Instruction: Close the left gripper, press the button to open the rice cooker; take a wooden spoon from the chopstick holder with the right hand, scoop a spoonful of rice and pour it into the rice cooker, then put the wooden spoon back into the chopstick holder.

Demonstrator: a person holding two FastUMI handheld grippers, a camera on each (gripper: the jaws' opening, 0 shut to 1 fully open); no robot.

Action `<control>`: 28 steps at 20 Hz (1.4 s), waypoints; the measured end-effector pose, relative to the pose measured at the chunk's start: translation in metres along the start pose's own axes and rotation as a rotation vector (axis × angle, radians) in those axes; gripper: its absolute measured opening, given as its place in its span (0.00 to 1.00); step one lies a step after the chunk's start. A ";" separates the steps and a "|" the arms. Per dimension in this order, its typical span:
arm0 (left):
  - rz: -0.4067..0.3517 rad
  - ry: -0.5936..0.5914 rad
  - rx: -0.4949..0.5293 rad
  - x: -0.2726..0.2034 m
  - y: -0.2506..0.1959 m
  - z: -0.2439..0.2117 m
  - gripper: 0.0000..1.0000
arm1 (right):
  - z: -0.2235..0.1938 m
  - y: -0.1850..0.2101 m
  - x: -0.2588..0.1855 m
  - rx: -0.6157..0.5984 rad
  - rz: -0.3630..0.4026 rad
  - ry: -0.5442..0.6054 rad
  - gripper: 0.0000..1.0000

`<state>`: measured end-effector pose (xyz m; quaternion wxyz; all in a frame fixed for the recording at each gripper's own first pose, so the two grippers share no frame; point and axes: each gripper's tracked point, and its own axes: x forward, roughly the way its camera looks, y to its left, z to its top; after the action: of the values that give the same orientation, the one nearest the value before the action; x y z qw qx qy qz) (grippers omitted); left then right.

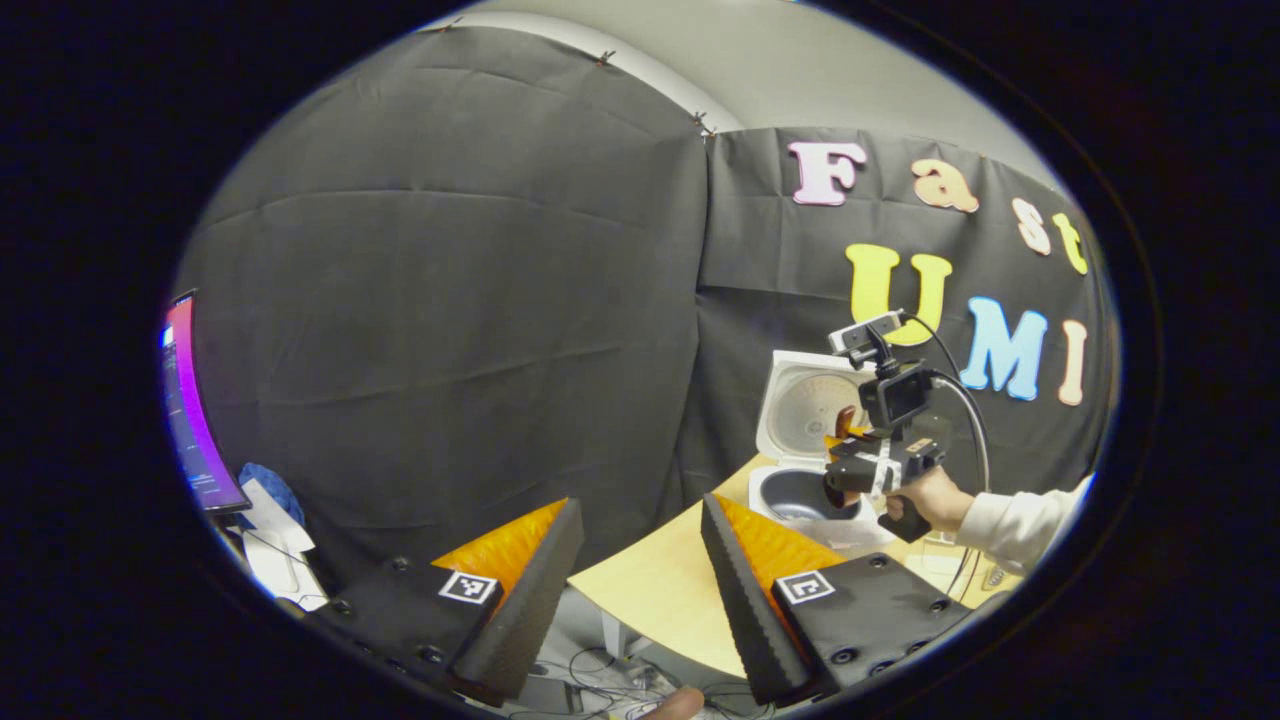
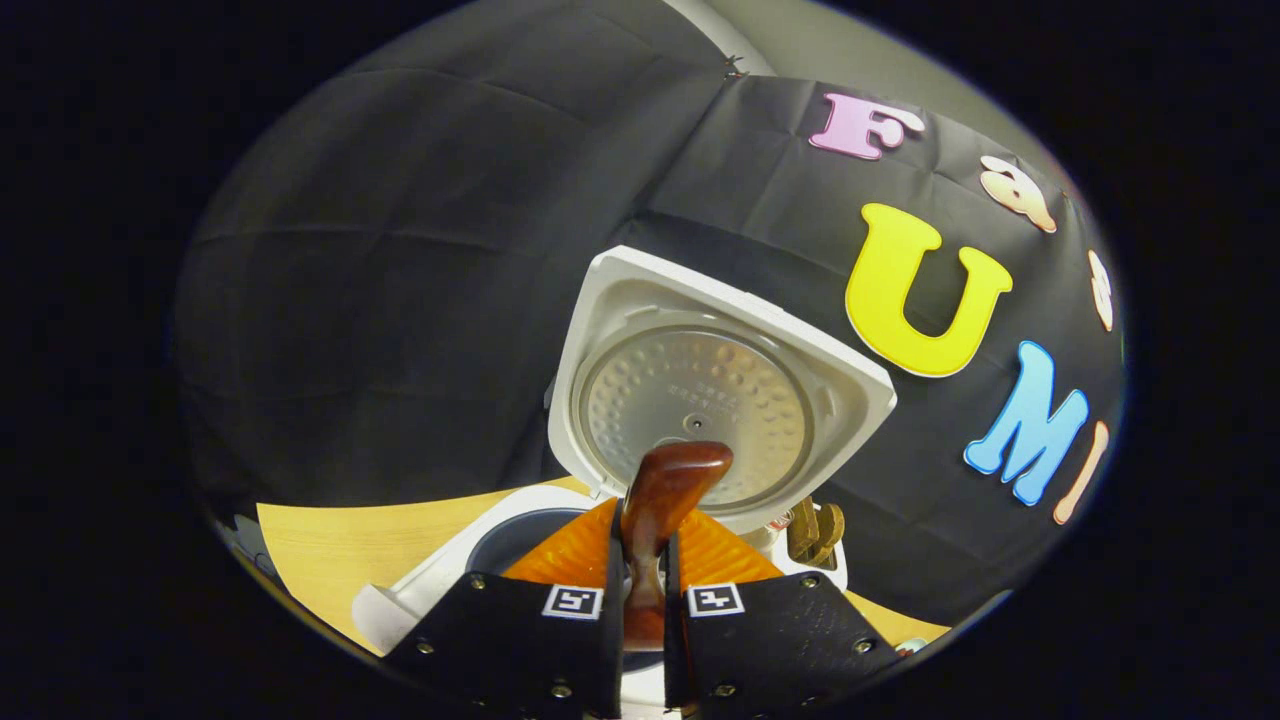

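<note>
Scanning left gripper view, left to right: lit monitor [image 1: 190, 410] at far left edge; blue cloth [image 1: 268, 487] and white papers just below it. Left gripper [image 1: 640, 560] at bottom centre, fingers spread wide, nothing between them, held past the rim of the wooden table [image 1: 650, 590]; floor cables visible in the gap. Farther right on the table: rice cooker [image 1: 800, 495], lid [image 1: 805, 405] swung up and standing open, dark inner pot exposed. Right gripper [image 1: 850, 440] hovering above the pot, gripped by a hand [image 1: 935, 497] in a pale sleeve, small camera and cable on top.

Right gripper view, left to right: table edge low left; white cooker body [image 2: 420, 590] and dark pot opening below the fingers. Right gripper [image 2: 645, 590] at bottom centre, fingers narrowed and pressed on the handle of the wooden spoon [image 2: 660, 490]; spoon bowl pointing forward and up, in front of the lid's dimpled metal inner plate [image 2: 700, 400]. Rice in the spoon: cannot tell. Wooden utensil handles [image 2: 815, 532] sticking up just right of the cooker; the holder itself hidden.
</note>
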<state>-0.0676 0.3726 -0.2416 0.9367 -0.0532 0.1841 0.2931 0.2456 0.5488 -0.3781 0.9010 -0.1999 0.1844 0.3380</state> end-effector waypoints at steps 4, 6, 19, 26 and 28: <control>-0.039 -0.034 -0.016 -0.026 -0.012 0.022 0.86 | 0.019 -0.027 -0.037 0.327 0.023 0.016 0.17; -0.064 -0.049 -0.014 -0.030 -0.014 0.025 0.89 | 0.022 -0.057 -0.060 0.449 0.006 0.011 0.17; -0.289 -0.066 -0.009 -0.038 -0.095 0.026 0.83 | -0.061 -0.253 -0.258 0.789 -0.257 -0.032 0.17; -0.269 -0.045 0.057 -0.066 -0.163 0.014 0.83 | -0.172 -0.370 -0.313 0.910 -0.398 0.017 0.17; -0.263 -0.043 0.084 -0.085 -0.194 0.013 0.83 | -0.205 -0.398 -0.319 0.916 -0.422 0.034 0.17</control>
<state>-0.0178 0.1711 -0.1990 0.9721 -0.0314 0.1676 0.1611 0.2524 0.0037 -0.3103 0.9418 0.1775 0.2840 0.0299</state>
